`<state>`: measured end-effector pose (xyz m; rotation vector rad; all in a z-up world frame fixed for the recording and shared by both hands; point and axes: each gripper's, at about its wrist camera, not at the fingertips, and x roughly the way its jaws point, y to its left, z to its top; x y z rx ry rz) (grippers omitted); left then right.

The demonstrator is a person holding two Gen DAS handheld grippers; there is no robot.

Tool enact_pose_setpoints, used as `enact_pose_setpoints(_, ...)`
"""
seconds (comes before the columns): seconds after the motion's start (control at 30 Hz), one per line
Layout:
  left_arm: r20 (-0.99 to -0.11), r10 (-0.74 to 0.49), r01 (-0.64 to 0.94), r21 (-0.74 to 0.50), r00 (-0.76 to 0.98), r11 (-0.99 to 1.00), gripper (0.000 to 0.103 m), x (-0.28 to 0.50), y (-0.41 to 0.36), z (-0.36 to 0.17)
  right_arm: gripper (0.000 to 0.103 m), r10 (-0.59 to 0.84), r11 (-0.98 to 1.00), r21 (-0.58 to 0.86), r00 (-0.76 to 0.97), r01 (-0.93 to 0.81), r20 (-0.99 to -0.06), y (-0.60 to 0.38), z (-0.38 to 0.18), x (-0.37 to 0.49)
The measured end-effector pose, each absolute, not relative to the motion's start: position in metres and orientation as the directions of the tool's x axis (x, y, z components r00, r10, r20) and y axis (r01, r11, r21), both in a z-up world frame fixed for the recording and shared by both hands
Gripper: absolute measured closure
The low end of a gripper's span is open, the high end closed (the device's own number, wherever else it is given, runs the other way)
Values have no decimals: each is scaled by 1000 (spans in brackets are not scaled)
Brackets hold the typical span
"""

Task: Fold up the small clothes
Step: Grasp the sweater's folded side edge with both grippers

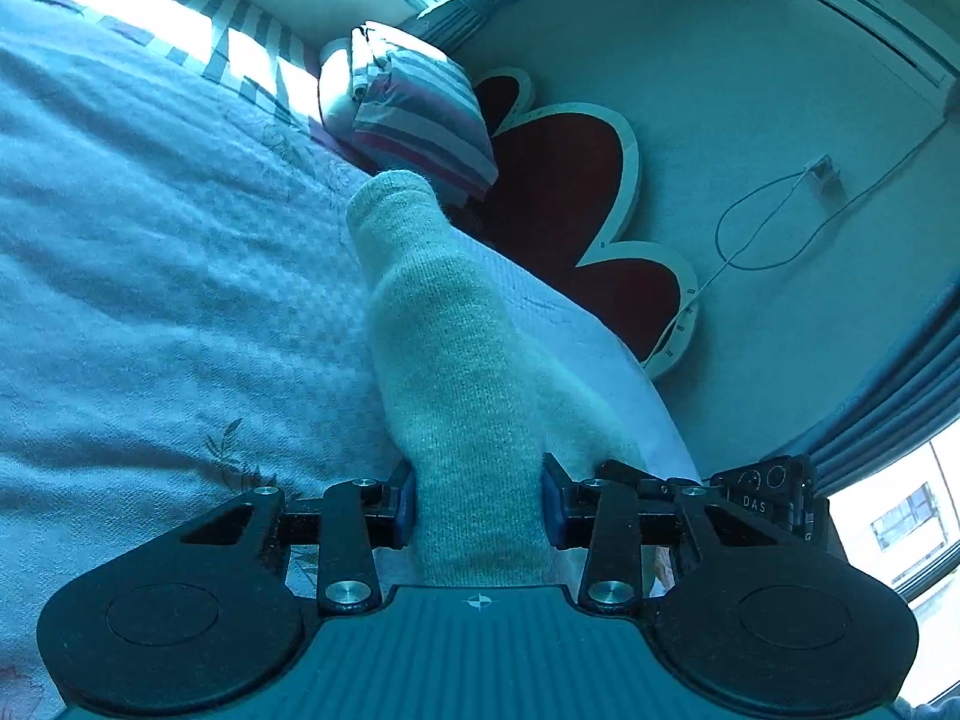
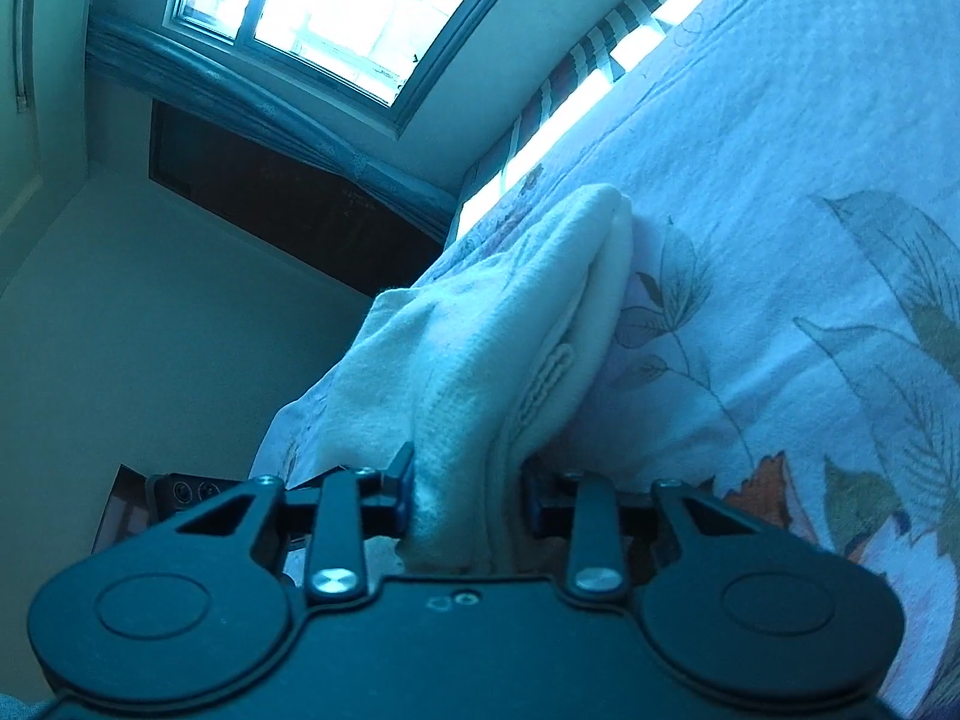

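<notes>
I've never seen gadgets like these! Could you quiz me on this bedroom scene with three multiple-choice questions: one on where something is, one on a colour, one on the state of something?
1. Where is the striped pillow?
A. on the floor
B. at the head of the bed, against the headboard
C. on the windowsill

2. What colour is the headboard's centre?
A. dark red
B. yellow
C. green

3. What is the left tool doing?
A. hanging open and empty
B. pinching a knitted garment
C. gripping the pillow

Answers: 1 B, it leans by the headboard; 2 A, red inside a pale border; 3 B, both pads press the knit.
</notes>
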<state>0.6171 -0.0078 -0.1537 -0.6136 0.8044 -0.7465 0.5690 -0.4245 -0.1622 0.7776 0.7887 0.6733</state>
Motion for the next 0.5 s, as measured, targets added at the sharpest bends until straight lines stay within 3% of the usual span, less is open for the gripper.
enact_pose_setpoints(0.5,-338,-755,402,-686,562,606,64,548,88,-85,71,785,568,719,525,-401,-328,-352,-63,519)
